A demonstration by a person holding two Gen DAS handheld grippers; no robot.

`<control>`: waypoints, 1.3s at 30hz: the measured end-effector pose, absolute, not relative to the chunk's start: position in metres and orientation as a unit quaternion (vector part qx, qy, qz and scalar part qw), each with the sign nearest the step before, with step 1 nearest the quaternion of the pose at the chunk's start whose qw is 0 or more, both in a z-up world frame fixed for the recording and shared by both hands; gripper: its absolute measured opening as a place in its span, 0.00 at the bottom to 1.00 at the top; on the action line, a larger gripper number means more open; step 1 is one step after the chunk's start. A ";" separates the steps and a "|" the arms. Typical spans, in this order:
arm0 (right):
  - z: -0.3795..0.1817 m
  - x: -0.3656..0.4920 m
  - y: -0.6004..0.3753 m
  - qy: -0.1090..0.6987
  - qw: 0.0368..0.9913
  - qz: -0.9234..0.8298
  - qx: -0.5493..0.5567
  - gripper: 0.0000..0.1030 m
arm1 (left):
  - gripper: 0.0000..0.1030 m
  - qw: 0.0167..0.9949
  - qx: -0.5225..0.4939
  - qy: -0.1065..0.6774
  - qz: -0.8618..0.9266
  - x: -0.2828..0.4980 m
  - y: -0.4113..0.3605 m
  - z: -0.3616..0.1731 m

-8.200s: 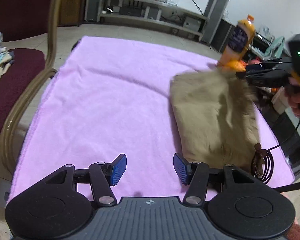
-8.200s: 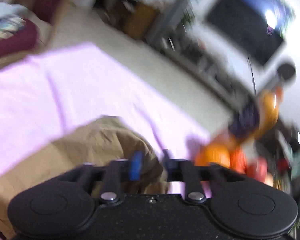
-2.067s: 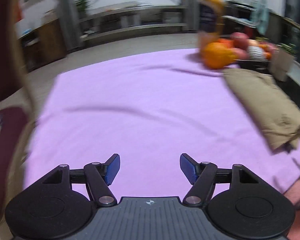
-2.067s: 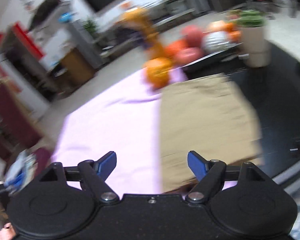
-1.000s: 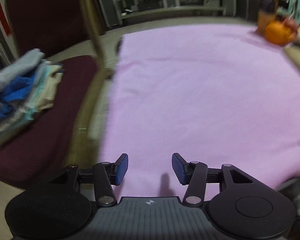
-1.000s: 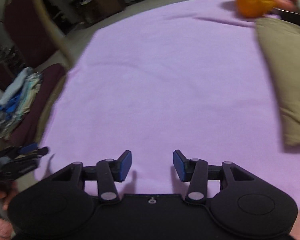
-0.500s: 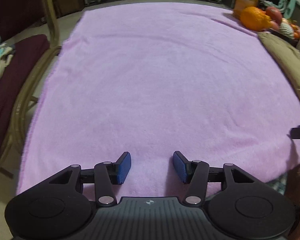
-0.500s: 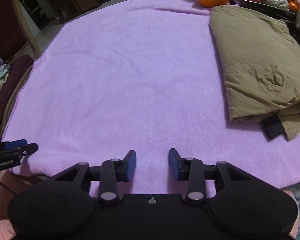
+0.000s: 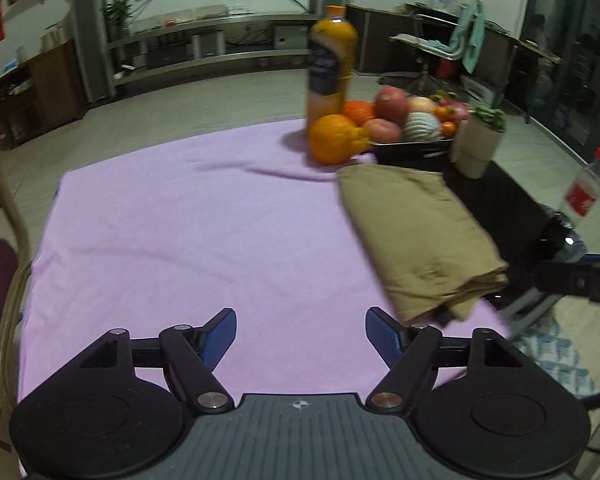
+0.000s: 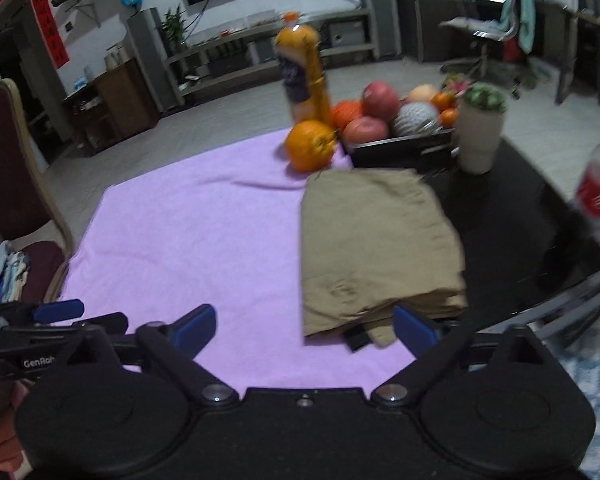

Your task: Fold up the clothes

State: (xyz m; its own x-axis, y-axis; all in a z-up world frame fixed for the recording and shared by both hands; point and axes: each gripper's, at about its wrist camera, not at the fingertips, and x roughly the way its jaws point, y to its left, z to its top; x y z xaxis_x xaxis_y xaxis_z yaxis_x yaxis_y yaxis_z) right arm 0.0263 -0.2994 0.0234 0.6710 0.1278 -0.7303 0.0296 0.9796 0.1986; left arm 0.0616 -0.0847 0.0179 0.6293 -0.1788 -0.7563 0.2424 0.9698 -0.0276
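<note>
A living room holds a tabletop [image 9: 496,200] under a pink towel [image 9: 188,240]. The folded khaki garment [image 10: 372,248] lies at its right edge, near an orange [image 10: 310,150]. Left tool [image 9: 300,330] and right tool [image 10: 304,328] gape wide, empty. This fits either a finished fold or a further fold pending.

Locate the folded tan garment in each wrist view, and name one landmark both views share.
Left wrist view: folded tan garment lies right of centre, on the right side of the purple cloth.
Right wrist view: folded tan garment lies at centre-right, its near end just beyond the right finger.
Shared landmark: the large orange just beyond the garment's far end.
</note>
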 end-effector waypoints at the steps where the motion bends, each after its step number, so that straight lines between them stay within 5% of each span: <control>1: 0.033 0.021 -0.304 0.397 0.913 0.016 0.091 1.00 | 0.76 0.898 0.039 0.421 -0.121 0.061 -0.096 0.023; 12: 0.057 -0.006 -0.323 0.398 0.913 -0.053 0.075 1.00 | 0.86 0.872 0.052 0.462 -0.154 0.039 -0.156 0.018; 39: 0.034 -0.002 -0.334 0.436 0.893 -0.072 0.086 1.00 | 0.85 0.872 0.051 0.454 -0.173 0.042 -0.171 0.005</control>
State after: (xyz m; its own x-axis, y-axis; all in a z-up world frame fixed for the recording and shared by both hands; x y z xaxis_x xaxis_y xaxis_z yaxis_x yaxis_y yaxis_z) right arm -0.0024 -0.3339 0.0342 0.6092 -0.0542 -0.7911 0.2034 0.9750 0.0898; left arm 0.0421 -0.1712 0.0048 0.5275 -0.2555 -0.8102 0.3487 0.9348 -0.0677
